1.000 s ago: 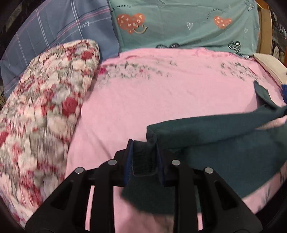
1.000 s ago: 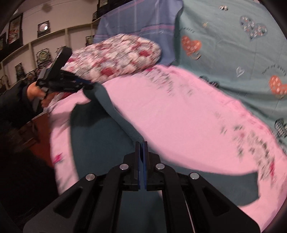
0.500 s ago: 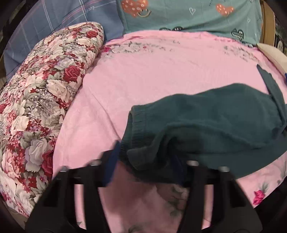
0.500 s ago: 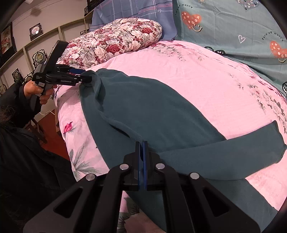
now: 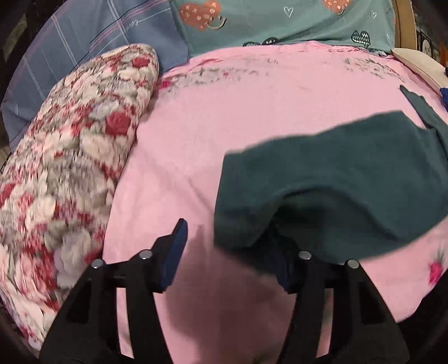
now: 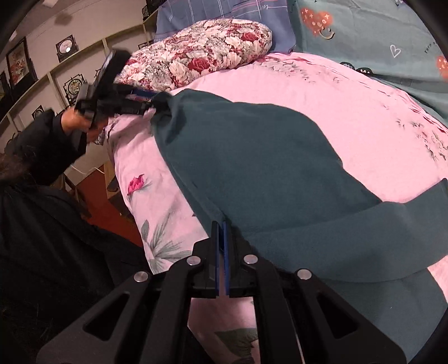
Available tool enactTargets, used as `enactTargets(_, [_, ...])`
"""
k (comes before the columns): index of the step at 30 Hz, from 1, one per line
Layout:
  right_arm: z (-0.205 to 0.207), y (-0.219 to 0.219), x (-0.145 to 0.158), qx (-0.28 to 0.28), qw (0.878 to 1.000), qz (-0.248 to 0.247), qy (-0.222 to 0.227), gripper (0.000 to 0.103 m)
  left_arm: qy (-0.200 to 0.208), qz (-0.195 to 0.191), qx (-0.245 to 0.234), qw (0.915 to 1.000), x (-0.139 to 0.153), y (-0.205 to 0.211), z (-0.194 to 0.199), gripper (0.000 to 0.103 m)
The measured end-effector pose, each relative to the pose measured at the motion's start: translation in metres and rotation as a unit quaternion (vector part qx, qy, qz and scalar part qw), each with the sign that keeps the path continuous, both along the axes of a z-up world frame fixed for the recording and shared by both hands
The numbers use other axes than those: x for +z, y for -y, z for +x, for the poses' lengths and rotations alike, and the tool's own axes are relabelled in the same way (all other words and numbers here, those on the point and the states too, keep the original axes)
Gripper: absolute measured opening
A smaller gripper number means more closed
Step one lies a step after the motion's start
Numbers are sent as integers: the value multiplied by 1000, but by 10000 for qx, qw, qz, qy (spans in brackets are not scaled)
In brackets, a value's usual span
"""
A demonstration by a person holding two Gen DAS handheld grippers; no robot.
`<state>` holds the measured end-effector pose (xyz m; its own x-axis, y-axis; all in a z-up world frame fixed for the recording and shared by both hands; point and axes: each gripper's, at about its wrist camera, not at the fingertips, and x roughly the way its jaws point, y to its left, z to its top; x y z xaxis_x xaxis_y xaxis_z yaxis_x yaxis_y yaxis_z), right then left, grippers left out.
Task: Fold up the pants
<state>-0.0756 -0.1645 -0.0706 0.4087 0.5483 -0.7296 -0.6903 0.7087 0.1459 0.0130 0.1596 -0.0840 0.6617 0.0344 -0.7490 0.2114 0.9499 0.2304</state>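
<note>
Dark teal pants (image 5: 336, 179) lie across the pink bed sheet (image 5: 252, 106), one end folded back over the rest. My left gripper (image 5: 224, 252) is open; the waistband corner (image 5: 238, 229) rests between its jaws, draped over the right one, not pinched. In the right wrist view the pants (image 6: 252, 156) spread across the bed and the left gripper (image 6: 134, 100) sits at their far corner. My right gripper (image 6: 221, 238) is shut on the near edge of the pants (image 6: 215, 215).
A floral pillow (image 5: 70, 173) lies along the left side of the bed. Blue plaid (image 5: 84, 42) and teal heart-print pillows (image 5: 280, 22) stand at the head. The bed edge and red floor (image 6: 106, 201) lie left in the right wrist view, beside the person's arm.
My left gripper has opened and let go of the waistband, which now lies on the sheet. The pants were lowered flat onto the bed. My right gripper stayed shut on the fabric.
</note>
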Motion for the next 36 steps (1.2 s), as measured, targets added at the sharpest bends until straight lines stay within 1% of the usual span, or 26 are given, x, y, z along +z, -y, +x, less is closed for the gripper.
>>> enactTargets(1, [-1, 1, 0, 6, 10000, 5, 8, 3, 17, -84, 60, 9999, 1, -6, -6, 71])
enactTargets(2, [-2, 1, -1, 24, 10000, -7, -5, 3, 84, -206, 146, 9996, 6, -15, -13, 76])
enactTargets(4, [-1, -2, -2, 68, 9999, -82, -3, 4, 170, -381, 205, 9989, 18, -25, -24, 76])
enactTargets(6, [-2, -1, -1, 100, 9999, -72, -5, 4, 337, -573, 105, 9977, 37, -23, -33, 76])
enactTargets(9, [0, 2, -3, 85, 9999, -10, -52, 4, 658, -844, -121, 9942, 63, 6, -31, 81])
enactTargets(10, [-1, 2, -3, 91, 9999, -10, -46, 4, 723, -879, -136, 9934, 69, 19, -24, 85])
enactTargets(12, [-1, 2, -3, 97, 9999, -25, -49, 4, 702, -777, 44, 9945, 69, 40, -4, 87])
enactTargets(13, [-1, 3, -2, 102, 9999, -21, -59, 4, 569, -723, 149, 9957, 63, 46, 8, 87])
enactTargets(14, [-1, 4, -2, 102, 9999, -8, -74, 4, 372, -557, 279, 9974, 53, 49, 21, 87])
enactTargets(15, [-1, 5, -2, 99, 9999, 6, -94, 4, 87, -255, 470, 9985, 38, 48, 32, 87])
enactTargets(16, [-2, 7, -2, 96, 9999, 8, -113, 4, -236, -48, 690, 9973, 22, 40, 39, 83])
enactTargets(18, [-3, 12, -1, 88, 9999, 18, -137, 4, -706, 75, 867, 9937, -1, 20, 34, 83])
enactTargets(19, [-1, 14, 0, 73, 9998, 27, -159, 3, -778, 68, 881, 9930, -7, 11, 23, 84])
enactTargets(20, [0, 17, 0, 44, 9998, 37, -182, 3, -699, 11, 876, 9937, -6, 4, 12, 86])
enactTargets(22, [2, 19, 3, -16, 9997, 69, -226, 3, -706, 146, 930, 9931, -2, -1, -3, 86])
enactTargets(23, [2, 20, 6, -29, 9998, 65, -194, 3, -636, 190, 928, 9935, 2, -1, -7, 86])
enactTargets(26, [3, 24, 24, -101, 9996, 248, 63, 4, -285, 41, 722, 9970, 25, 16, -15, 85])
enactTargets(27, [6, 27, 31, -242, 9989, 367, 151, 6, -45, 53, 574, 9983, 34, 30, -18, 87])
enactTargets(28, [11, 31, 31, -439, 9983, 359, 167, 10, 170, 158, 423, 9988, 39, 44, -19, 94])
enactTargets(29, [18, 31, 26, -624, 9978, 202, 65, 13, 233, 290, 358, 9987, 37, 53, -16, 100])
enactTargets(30, [26, 31, 16, -750, 9971, -29, -144, 14, 67, 465, 351, 9983, 26, 61, -8, 100])
enactTargets(31, [34, 32, 0, -925, 9940, -357, -467, 13, -326, 502, 375, 9975, 9, 64, 3, 100])
enactTargets(32, [38, 39, -6, -1002, 9929, -200, -613, 13, -610, 510, 422, 9959, -6, 65, 11, 98])
enactTargets(33, [41, 42, -6, -1046, 9918, -192, -707, 12, -457, 460, 443, 9969, -4, 66, 8, 98])
enactTargets(35, [46, 57, 9, -1346, 9898, -291, -360, 14, -308, 375, 225, 9986, 10, 74, 0, 96])
enactTargets(36, [53, 70, 24, -1581, 9870, -218, -184, 16, -53, 275, 64, 9996, 25, 84, -8, 96])
